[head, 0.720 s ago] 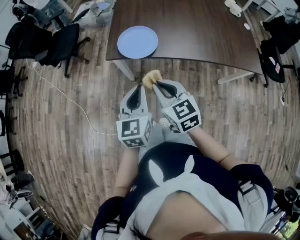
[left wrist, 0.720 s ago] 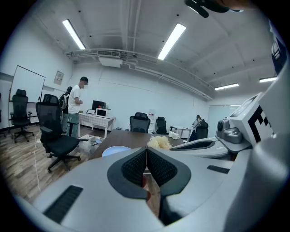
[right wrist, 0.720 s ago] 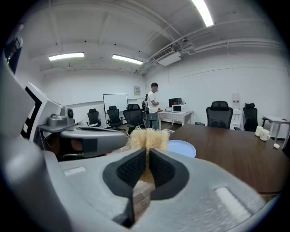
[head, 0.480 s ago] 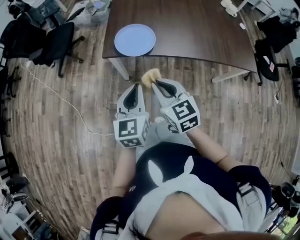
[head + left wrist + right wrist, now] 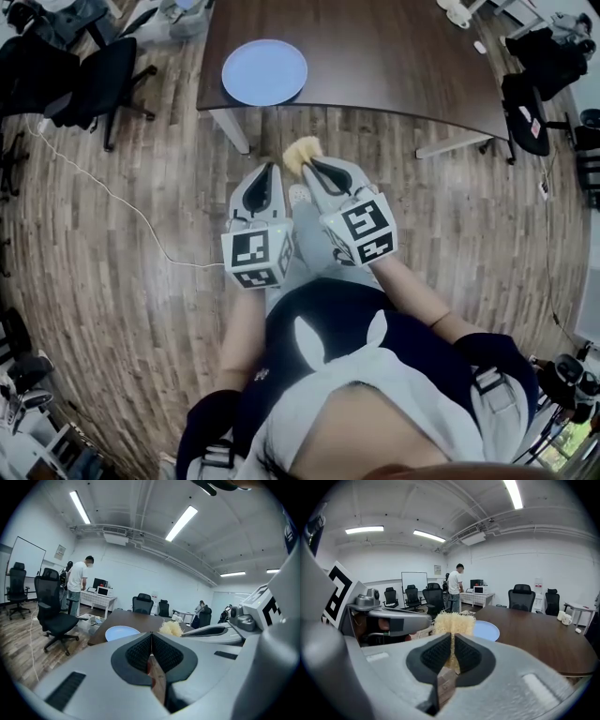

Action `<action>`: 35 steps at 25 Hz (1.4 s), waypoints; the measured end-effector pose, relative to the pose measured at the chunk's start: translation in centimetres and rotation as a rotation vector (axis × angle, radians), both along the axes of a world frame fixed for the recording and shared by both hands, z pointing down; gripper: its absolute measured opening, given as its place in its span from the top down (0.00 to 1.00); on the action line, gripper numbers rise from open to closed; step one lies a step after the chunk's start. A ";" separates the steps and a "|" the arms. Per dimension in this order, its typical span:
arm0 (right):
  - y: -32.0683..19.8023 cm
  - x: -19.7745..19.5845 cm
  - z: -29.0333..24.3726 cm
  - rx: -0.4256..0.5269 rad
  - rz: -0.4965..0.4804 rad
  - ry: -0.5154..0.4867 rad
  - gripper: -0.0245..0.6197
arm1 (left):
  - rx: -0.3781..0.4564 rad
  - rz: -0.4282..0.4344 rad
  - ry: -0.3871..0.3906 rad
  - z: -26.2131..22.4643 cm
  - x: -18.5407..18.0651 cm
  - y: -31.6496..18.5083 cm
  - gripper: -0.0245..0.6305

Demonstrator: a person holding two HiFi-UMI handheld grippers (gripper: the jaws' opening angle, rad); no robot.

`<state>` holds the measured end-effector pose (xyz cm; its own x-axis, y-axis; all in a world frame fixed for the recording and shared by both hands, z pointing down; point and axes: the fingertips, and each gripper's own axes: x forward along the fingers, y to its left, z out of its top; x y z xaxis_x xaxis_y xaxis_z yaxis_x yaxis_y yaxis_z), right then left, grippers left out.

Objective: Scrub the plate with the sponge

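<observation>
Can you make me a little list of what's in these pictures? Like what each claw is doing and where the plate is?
left claw: shut, nothing in it
right claw: shut on the sponge
sponge look: pale yellow, scratchy, pokes out past the claw tips
plate: light blue, empty, near the corner of the table
table look: dark brown wood
scrubbing: not started; the sponge is apart from the plate, out over the floor
</observation>
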<state>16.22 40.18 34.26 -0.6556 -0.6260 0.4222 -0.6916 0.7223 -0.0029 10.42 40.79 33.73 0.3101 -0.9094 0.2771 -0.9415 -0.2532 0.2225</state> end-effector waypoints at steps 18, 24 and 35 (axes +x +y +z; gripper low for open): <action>-16.3 -1.9 0.6 -0.023 -0.035 -0.040 0.93 | -0.044 -0.012 -0.055 0.4 -2.4 -15.4 0.95; -22.1 -2.9 0.9 -0.036 -0.065 -0.031 0.93 | -0.059 -0.045 -0.055 0.9 -3.7 -20.9 0.95; -30.1 -5.4 3.8 -0.091 -0.156 0.006 0.93 | -0.157 -0.154 -0.041 4.9 -7.0 -27.7 0.95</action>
